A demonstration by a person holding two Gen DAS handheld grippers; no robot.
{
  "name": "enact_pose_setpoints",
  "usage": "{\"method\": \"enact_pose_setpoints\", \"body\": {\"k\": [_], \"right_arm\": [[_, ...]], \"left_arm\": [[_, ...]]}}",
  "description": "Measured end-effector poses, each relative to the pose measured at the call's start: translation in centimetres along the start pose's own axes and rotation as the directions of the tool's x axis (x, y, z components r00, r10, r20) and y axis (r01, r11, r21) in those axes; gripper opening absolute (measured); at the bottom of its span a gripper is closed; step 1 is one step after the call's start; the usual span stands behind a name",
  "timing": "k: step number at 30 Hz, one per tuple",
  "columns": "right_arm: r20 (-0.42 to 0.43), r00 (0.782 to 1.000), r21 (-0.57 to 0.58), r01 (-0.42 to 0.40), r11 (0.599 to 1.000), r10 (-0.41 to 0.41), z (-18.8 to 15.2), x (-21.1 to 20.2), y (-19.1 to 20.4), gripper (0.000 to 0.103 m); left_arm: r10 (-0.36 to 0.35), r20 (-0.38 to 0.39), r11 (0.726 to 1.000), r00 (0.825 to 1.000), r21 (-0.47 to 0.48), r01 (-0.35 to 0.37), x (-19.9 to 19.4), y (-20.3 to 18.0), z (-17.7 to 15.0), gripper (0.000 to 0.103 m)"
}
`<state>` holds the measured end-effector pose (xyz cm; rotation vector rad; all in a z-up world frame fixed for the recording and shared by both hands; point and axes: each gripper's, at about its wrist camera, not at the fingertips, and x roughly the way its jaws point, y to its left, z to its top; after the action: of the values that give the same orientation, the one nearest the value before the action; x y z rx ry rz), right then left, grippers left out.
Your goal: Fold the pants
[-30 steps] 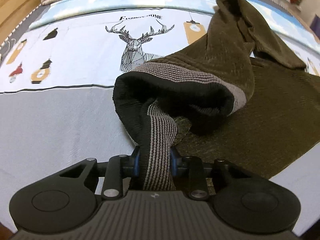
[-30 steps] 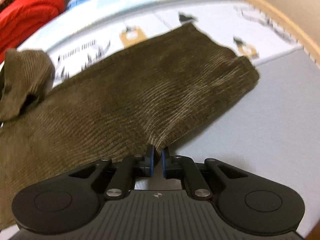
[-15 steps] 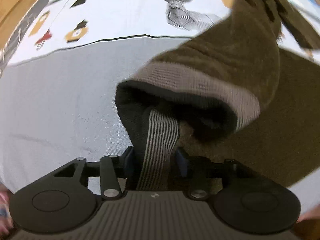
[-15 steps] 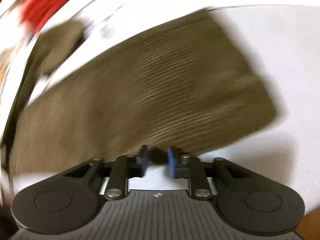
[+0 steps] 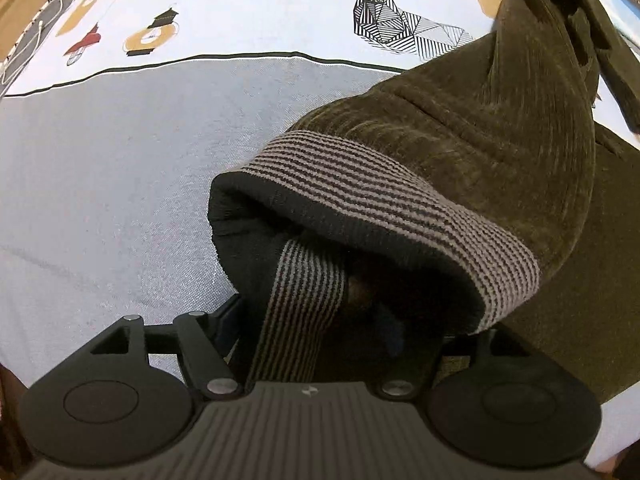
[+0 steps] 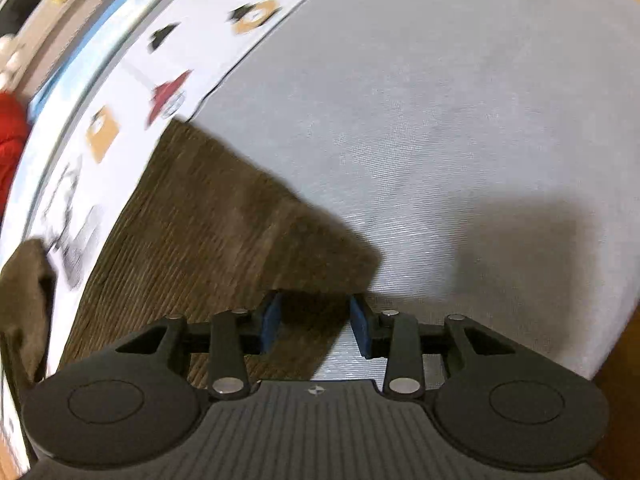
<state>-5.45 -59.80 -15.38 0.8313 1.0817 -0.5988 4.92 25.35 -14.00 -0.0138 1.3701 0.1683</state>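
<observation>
We find the pants (image 5: 460,128) lying on the bed (image 5: 120,160). Both jaws have just been opening: left gripper (image 5: 320,320) released around the waistband (image 5: 384,200), right gripper (image 6: 316,320) released over a leg edge. Risk: the bunched waistband may slump, spoiling the fold.

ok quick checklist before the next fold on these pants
1. Left gripper let go of striped waistband: ok, jaws have just been opening and stand apart, band loose between them.
2. Right gripper free of pants: ok, jaws just opened, pads off the cloth.
3. Pants lying flat: not ok, waistband end bunched.
4. Grey sheet beside leg end bare: ok.
5. Far leg end straight: cannot tell.
</observation>
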Motion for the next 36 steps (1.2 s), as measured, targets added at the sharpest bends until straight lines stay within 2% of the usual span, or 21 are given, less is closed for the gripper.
{"method": "enact_pose_setpoints", "body": {"k": [2, 4, 6, 8, 9, 12, 13, 16, 19, 22, 23, 24, 25, 26, 28, 30, 32, 33, 34, 36], "right_arm": [[0.06, 0.996, -0.011, 0.068, 0.998, -0.068, -0.3, -0.8, -0.4, 0.041], [0.106, 0.991, -0.018, 0.086, 0.996, -0.084, -0.1, -0.6, -0.7, 0.054], [0.088, 0.995, -0.023, 0.057, 0.998, -0.055, -0.1, 0.5, -0.9, 0.061], [0.07, 0.997, -0.058, 0.047, 0.997, -0.043, -0.4, 1.3, -0.6, 0.063], [0.077, 0.996, -0.097, 0.06, 0.993, -0.053, -0.6, 1.4, -0.1, 0.059], [0.087, 0.994, -0.167, 0.087, 0.982, -0.073, -1.0, 1.1, 1.0, 0.02], [0.086, 0.993, -0.155, 0.095, 0.983, -0.082, -0.9, 0.8, 0.7, 0.016], [0.088, 0.994, -0.101, 0.079, 0.992, -0.071, -0.6, -0.7, -0.4, 0.013], [0.133, 0.982, -0.104, 0.151, 0.983, -0.137, -0.7, -2.1, -1.5, 0.012], [0.216, 0.941, -0.096, 0.288, 0.953, -0.263, -0.6, -3.5, -3.0, 0.003], [0.224, 0.925, -0.071, 0.331, 0.941, -0.308, -0.5, -3.7, -3.9, 0.0], [0.235, 0.896, -0.069, 0.402, 0.913, -0.376, -0.4, -3.7, -4.5, 0.0], [0.228, 0.89, -0.094, 0.424, 0.901, -0.395, -0.4, -3.5, -5.0, 0.0], [0.195, 0.907, -0.105, 0.397, 0.912, -0.373, -0.4, -3.2, -5.6, 0.0], [0.16, 0.938, -0.038, 0.317, 0.948, -0.307, -0.4, -3.2, -6.5, 0.0], [0.223, 0.946, -0.037, 0.248, 0.968, -0.234, -0.1, -4.0, -5.7, 0.003], [0.284, 0.942, -0.127, 0.223, 0.966, -0.18, -0.3, -4.5, -3.7, 0.004], [0.297, 0.942, -0.176, 0.212, 0.961, -0.154, -0.6, -4.5, -2.6, 0.012], [0.3, 0.946, -0.226, 0.199, 0.954, -0.126, -0.9, -4.4, -1.5, 0.026], [0.304, 0.949, -0.325, 0.186, 0.927, -0.084, -1.5, -4.1, 0.8, 0.04]], "left_arm": [[-0.002, 0.007, 1.0, 1.0, 0.005, 0.002, 0.0, 0.0, -0.2, 0.073], [-0.015, 0.015, 1.0, 1.0, 0.003, 0.015, 0.0, 0.3, -0.2, 0.073], [-0.028, 0.022, 1.0, 0.999, -0.001, 0.028, 0.0, 0.6, -0.4, 0.073], [-0.036, 0.027, 0.999, 0.999, -0.004, 0.036, 0.0, 0.8, -0.6, 0.072], [-0.037, 0.031, 0.999, 0.999, 0.0, 0.037, 0.0, 0.8, -0.7, 0.069], [-0.028, 0.036, 1.0, 0.999, 0.014, 0.027, -0.2, 0.5, -0.6, 0.058], [-0.025, 0.038, 1.0, 0.999, 0.017, 0.024, -0.3, 0.5, -0.6, 0.056], [-0.009, 0.047, 0.997, 0.999, 0.083, 0.005, -0.8, -0.1, -0.8, 0.048], [-0.026, 0.04, 0.986, 0.999, 0.165, 0.019, -1.2, -1.3, -1.6, 0.043], [-0.053, 0.031, 0.968, 0.998, 0.247, 0.044, -1.8, -2.9, -2.8, 0.04], [-0.032, 0.034, 0.962, 0.999, 0.272, 0.022, -1.9, -3.3, -3.2, 0.039], [-0.014, 0.038, 0.958, 0.999, 0.286, 0.003, -1.9, -3.5, -3.5, 0.039], [-0.01, 0.036, 0.96, 0.999, 0.282, -0.001, -1.9, -3.3, -3.6, 0.039], [-0.012, 0.03, 0.965, 0.999, 0.261, 0.004, -1.9, -2.9, -3.5, 0.039], [-0.012, 0.023, 0.973, 1.0, 0.23, 0.006, -1.9, -2.3, -3.3, 0.04], [0.003, 0.018, 0.978, 1.0, 0.207, -0.007, -1.8, -2.1, -3.0, 0.051], [0.01, 0.009, 0.985, 1.0, 0.173, -0.011, -2.0, -1.9, -2.6, 0.061], [0.003, 0.005, 0.988, 1.0, 0.154, -0.003, -2.4, -1.7, -2.3, 0.067], [-0.003, 0.007, 0.991, 1.0, 0.136, 0.002, -2.9, -1.5, -2.0, 0.069], [0.006, 0.053, 0.992, 0.999, 0.129, -0.012, -4.9, -1.2, -1.6, 0.074]]}}
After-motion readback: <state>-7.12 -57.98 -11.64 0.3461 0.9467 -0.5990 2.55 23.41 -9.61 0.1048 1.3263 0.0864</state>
